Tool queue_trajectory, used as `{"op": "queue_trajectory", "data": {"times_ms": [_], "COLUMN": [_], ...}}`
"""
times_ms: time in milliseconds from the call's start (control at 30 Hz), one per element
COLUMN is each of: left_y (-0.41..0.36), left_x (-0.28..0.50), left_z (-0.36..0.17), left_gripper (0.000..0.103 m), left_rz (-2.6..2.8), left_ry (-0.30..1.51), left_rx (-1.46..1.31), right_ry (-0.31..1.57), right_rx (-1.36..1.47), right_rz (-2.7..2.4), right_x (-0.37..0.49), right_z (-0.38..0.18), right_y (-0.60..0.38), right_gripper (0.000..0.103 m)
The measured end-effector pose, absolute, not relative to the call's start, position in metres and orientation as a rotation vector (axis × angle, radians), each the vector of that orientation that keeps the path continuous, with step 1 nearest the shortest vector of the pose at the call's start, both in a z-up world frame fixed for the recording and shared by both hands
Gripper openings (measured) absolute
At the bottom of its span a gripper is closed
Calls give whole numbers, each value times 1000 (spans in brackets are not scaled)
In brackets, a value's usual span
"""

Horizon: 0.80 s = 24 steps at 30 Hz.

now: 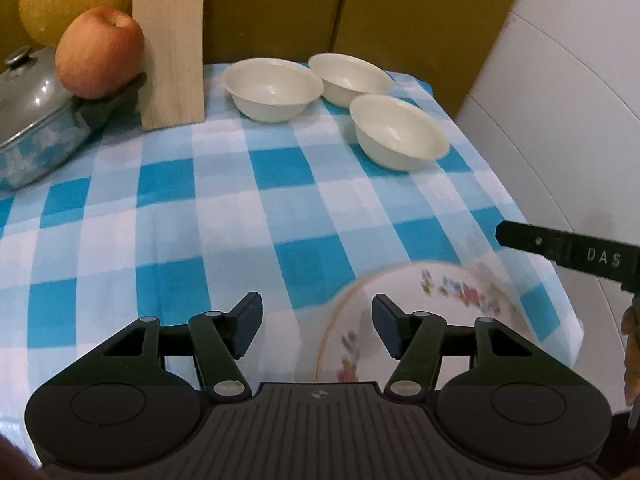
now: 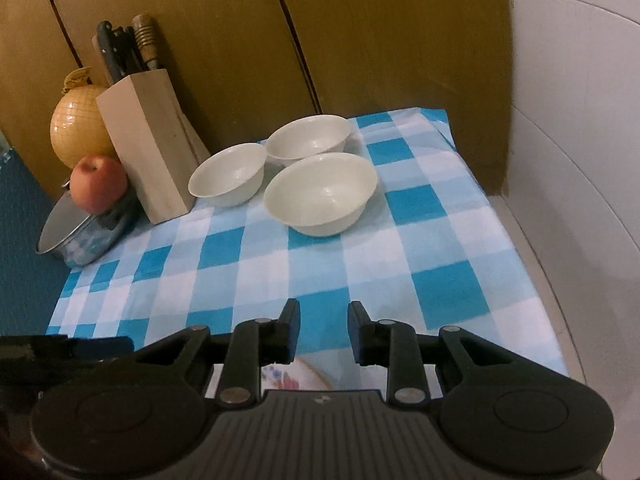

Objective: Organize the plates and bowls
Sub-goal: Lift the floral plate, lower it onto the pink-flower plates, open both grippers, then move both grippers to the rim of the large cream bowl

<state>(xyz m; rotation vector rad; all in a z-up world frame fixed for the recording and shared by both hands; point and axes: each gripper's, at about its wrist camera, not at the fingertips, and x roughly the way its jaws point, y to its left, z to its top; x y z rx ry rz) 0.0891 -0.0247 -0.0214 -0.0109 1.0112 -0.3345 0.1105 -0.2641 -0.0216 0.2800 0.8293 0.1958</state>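
At lower centre, left wrist view:
Left gripper (image 1: 317,326): jaws wide apart, empty, above floral plate (image 1: 420,320).
Bowls (image 1: 334,92): three, upper centre.

Right wrist view:
Right gripper (image 2: 324,334): narrow gap, nothing held; plate's rim peeks bottom centre.
Cloth (image 2: 400,256): checked.

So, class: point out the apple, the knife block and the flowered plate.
apple (image 1: 99,53), left wrist view, its front skin.
knife block (image 2: 146,146), right wrist view, its front face.
flowered plate (image 1: 452,292), left wrist view, its flower-patterned inner surface.

Glossy bowls (image 2: 320,194) (checked cloth (image 2: 400,272))
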Motion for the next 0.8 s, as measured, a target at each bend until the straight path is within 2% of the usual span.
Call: {"op": "queue_trajectory", "data": {"times_ms": [233,800], "left_y": [-42,-85], "left_x": [120,201], "left_z": [-22,-8], "left_gripper": [71,72], "left_rz": [-314,-268], "left_ry": [993,939], "left_rx": [4,59], "right_ry": [847,811], "right_rx": [298,285], "right_rz": [171,122], "right_x": [136,205], "right_z": [-24,-23], "right_y": [-268,-281], "right_gripper": [22,22]}}
